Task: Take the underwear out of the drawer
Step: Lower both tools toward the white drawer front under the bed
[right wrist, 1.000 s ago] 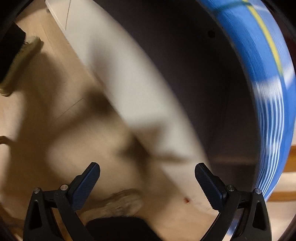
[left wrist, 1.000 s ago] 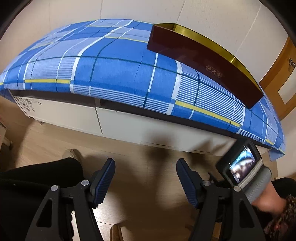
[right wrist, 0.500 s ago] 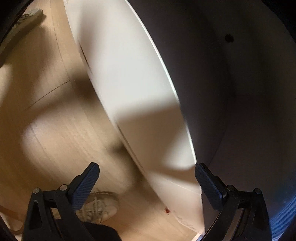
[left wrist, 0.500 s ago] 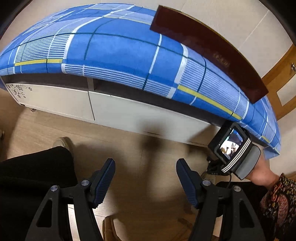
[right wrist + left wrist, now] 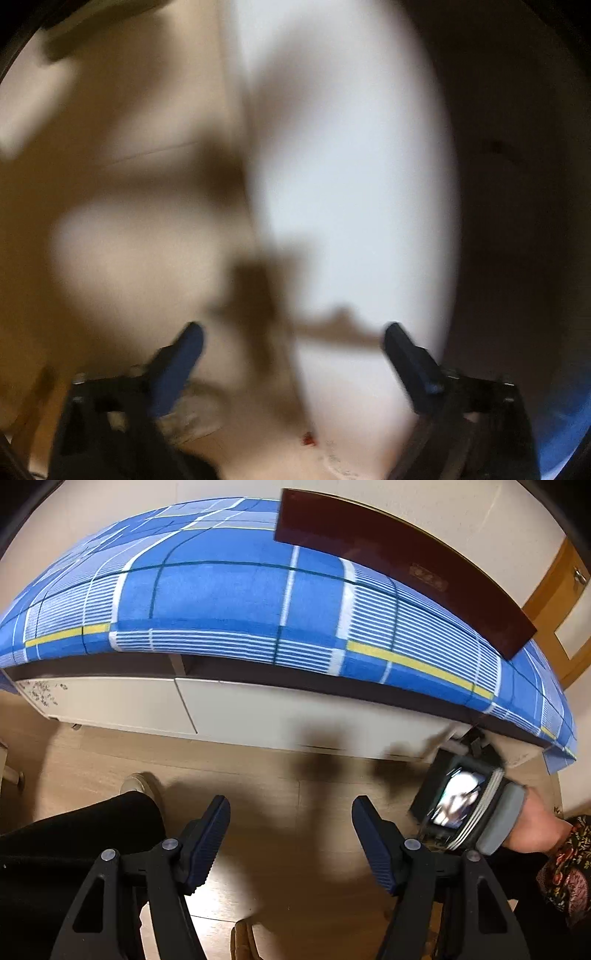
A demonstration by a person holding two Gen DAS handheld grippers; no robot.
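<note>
The bed (image 5: 236, 602) with the blue checked cover is the big thing here, and everything else sits around it. Under the bed, on the left side, there is a white drawer front (image 5: 110, 709), and it looks shut. Next to it, more to the middle, is a longer white drawer front (image 5: 303, 720). It looks shut too.

In front of the bed, low over the wooden floor (image 5: 288, 794), hangs the left gripper (image 5: 291, 814). Its two blue fingers (image 5: 207, 834) stand about half open. Nothing is between them.

At the right end of the bed, down by the last part of the white front, is the right gripper (image 5: 293, 343). From the left camera only its back with a small screen (image 5: 458, 801) and the hand (image 5: 532, 827) holding it show. Its own camera is very blurry, but the fingers stand wide apart with nothing in them, close to the white drawer front (image 5: 351, 184).

No underwear can be seen anywhere. I think it is inside a drawer under the bed. So the job has hardly begun. The drawer must be pulled out first, then the underwear picked up and lifted out.
</note>
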